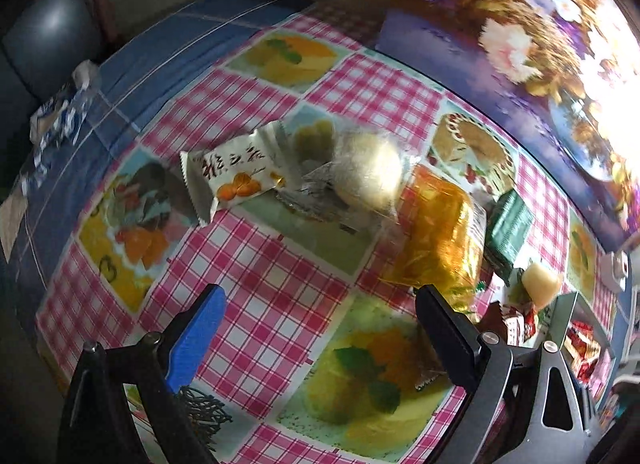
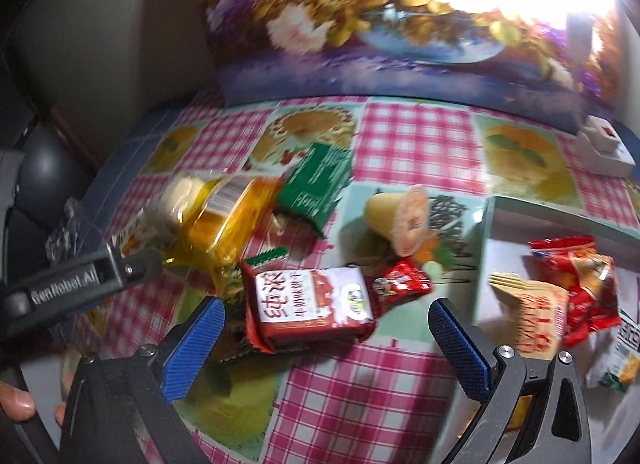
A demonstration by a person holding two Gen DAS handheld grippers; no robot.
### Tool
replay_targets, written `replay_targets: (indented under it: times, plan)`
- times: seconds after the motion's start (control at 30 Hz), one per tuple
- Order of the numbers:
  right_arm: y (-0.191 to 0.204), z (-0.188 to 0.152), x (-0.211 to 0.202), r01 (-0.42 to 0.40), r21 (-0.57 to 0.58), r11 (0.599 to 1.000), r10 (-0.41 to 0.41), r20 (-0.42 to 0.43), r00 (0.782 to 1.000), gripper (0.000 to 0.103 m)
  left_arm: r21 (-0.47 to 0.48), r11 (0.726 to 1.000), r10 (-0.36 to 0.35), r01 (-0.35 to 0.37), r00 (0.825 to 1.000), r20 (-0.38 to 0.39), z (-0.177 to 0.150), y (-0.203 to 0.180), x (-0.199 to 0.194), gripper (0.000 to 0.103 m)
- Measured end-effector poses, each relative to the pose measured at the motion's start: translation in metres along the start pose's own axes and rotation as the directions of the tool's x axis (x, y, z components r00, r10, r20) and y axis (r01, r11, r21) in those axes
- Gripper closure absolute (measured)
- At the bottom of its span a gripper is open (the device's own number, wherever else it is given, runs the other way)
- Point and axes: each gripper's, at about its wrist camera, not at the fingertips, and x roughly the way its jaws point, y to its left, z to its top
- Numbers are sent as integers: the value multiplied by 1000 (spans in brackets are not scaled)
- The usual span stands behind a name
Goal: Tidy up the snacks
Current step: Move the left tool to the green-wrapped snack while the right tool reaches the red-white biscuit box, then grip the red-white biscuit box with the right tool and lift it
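- Worktop [image 2: 416, 136]: covered in a pink-check cloth with fruit panels; a floral picture stands along its far edge.
- Left gripper [image 1: 320, 324]: fingers apart, empty, above the cloth short of a white orange-print snack packet [image 1: 232, 180] and an orange transparent bag [image 1: 440, 240].
- Right gripper [image 2: 328, 328]: fingers apart, empty, flanking a red-and-white biscuit packet [image 2: 312, 304] lying on the cloth.
- Jelly cup [image 2: 400, 220]: on its side, beyond the biscuit packet.
- Green packet [image 2: 316, 184]: beside the orange bag.
- Tray [image 2: 496, 224]: at the right edge, holding red snack packets [image 2: 576, 276].

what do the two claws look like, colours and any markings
Both are black metal frames with silver bolts. The right claw has blue ribbed pads on both fingers. The left claw shows one blue pad and one black face; its body reads "GenRobot.AI" in the right wrist view.
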Motion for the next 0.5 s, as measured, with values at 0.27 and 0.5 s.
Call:
replay_targets:
  times: [0.27,0.5]
  plan:
    - [14,-1,21,-46,-44,998,45,-29,999,10,-2,1000,-27,27,999,-25,0,-6,9,7]
    - [4,2,29,-50,0,999,50,-37,998,21,9,999,-47,48,998,-36,0,-13,11,7]
